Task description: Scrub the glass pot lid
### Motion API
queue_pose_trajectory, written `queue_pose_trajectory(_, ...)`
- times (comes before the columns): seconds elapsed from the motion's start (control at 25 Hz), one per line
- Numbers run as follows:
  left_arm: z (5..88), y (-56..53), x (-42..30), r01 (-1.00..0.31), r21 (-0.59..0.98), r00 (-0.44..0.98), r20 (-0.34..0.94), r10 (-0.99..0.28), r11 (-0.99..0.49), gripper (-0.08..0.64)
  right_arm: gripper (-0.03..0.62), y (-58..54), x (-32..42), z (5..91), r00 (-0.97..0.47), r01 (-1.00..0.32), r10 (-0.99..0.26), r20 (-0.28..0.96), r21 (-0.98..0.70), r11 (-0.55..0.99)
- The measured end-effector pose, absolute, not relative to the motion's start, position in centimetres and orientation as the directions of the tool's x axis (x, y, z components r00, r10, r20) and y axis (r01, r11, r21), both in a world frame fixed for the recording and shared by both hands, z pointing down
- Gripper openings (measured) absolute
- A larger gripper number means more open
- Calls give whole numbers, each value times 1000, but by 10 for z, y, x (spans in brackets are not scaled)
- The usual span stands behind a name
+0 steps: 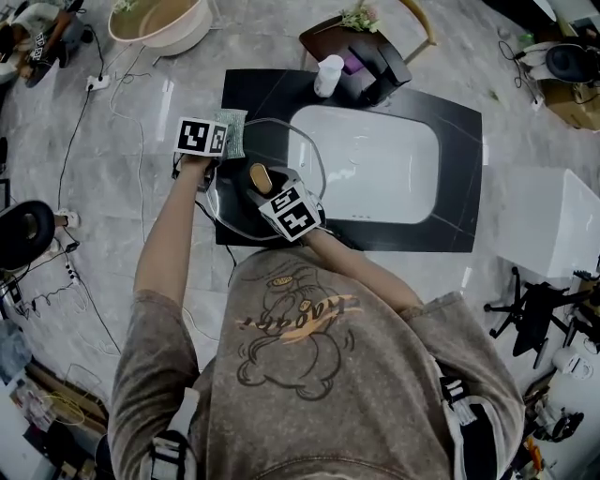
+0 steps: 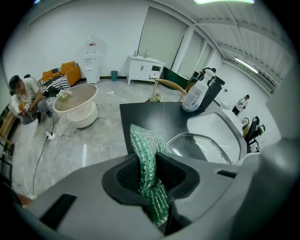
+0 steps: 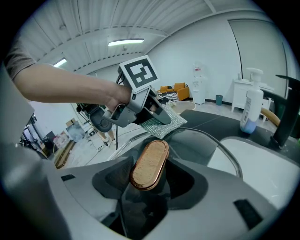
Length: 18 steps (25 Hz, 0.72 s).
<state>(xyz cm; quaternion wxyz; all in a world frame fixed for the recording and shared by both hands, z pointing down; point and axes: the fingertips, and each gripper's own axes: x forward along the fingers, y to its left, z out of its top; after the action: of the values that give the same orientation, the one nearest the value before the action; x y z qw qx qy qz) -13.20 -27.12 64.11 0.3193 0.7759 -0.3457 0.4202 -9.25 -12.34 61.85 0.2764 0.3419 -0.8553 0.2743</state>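
Observation:
The glass pot lid (image 1: 302, 150) is held tilted over the black counter's left end, its wooden oval knob (image 1: 260, 177) facing up. My right gripper (image 1: 273, 190) is shut on that knob (image 3: 150, 164), which fills the space between its jaws. My left gripper (image 1: 221, 141) is shut on a green scrubbing cloth (image 2: 149, 161). In the right gripper view this cloth (image 3: 165, 123) rests against the lid's far rim (image 3: 220, 145), with the left gripper (image 3: 156, 112) behind it. Past the cloth, the left gripper view shows the lid (image 2: 206, 149).
A white sink basin (image 1: 370, 164) is set in the black counter (image 1: 464, 169). A soap bottle (image 1: 328, 75) and a black faucet (image 1: 375, 67) stand at its far edge. A round white table (image 1: 159, 23) and cables (image 1: 98, 84) are on the floor to the left.

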Motion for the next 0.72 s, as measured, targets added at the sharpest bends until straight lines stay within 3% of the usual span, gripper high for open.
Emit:
queue_pose_trajectory(0.48,640,-272,-56,-656,209,467,867,-172,-726,91,236,-122,-92,618,-623,-728,-418,661,-296,618)
queue_pose_trajectory(0.72,639,-254,-9,-490,223,499,864,-61,-843,91,236,-122,-91,619,-625,-726,-414,661,-297,621)
